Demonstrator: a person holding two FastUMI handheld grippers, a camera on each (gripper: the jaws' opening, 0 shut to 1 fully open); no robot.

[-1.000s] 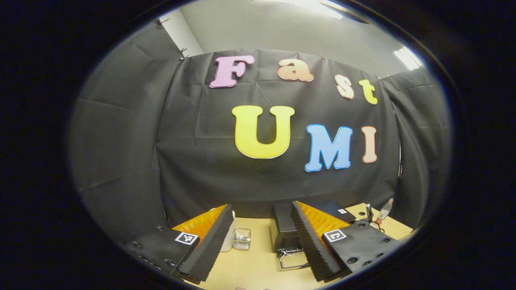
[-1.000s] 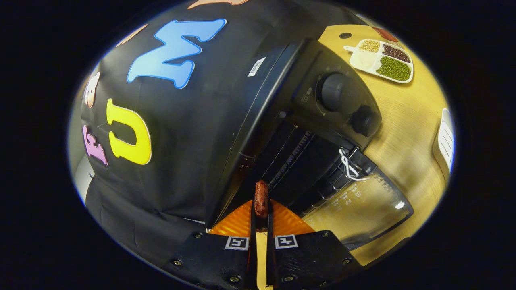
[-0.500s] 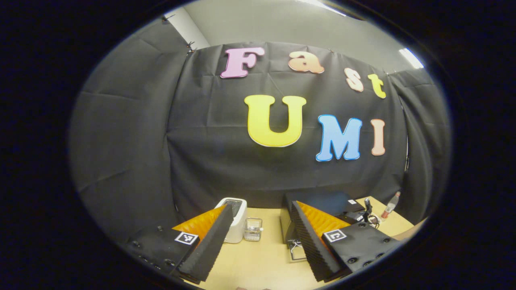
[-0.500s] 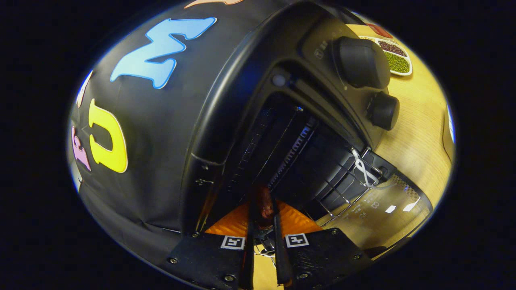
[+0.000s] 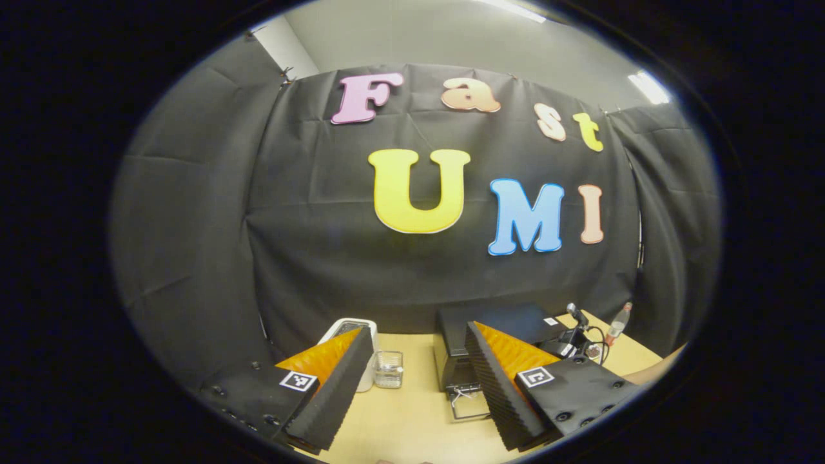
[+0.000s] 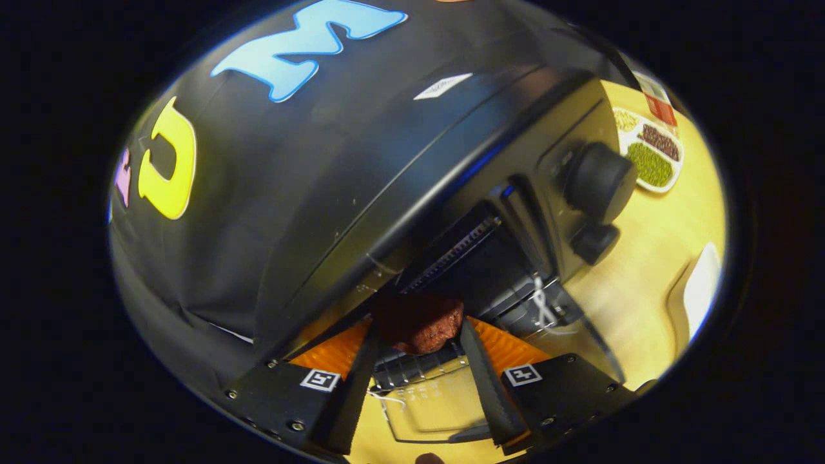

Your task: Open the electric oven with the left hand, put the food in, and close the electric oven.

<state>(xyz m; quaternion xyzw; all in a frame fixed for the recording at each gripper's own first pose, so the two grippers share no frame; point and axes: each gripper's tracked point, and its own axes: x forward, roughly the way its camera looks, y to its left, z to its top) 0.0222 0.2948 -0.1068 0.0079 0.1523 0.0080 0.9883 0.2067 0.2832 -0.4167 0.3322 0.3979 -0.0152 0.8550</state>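
Note:
The black electric oven [image 6: 412, 154] looms close in the right gripper view, its glass door [image 6: 425, 412] hanging open below the mouth. A reddish-brown piece of food [image 6: 419, 322] lies at the mouth on the wire rack [image 6: 412, 368]. My right gripper [image 6: 417, 335] is open, a fingertip on either side of the food. In the left gripper view the oven [image 5: 496, 322] stands farther off with its door [image 5: 470, 406] down. My left gripper [image 5: 417, 335] hangs open and holds nothing, well back from the oven.
Two knobs [image 6: 599, 183] stick out from the oven's front. A white tray of beans [image 6: 651, 161] and a white object [image 6: 699, 293] lie on the wooden table [image 6: 644, 270]. A white toaster [image 5: 345, 328], a glass jar [image 5: 388, 369] and a bottle [image 5: 617, 321] stand at the back.
My right gripper has opened; the food, held edge-on before, now lies broad between the spread fingers at the oven mouth. The right view has rolled. The left gripper has only drifted slightly.

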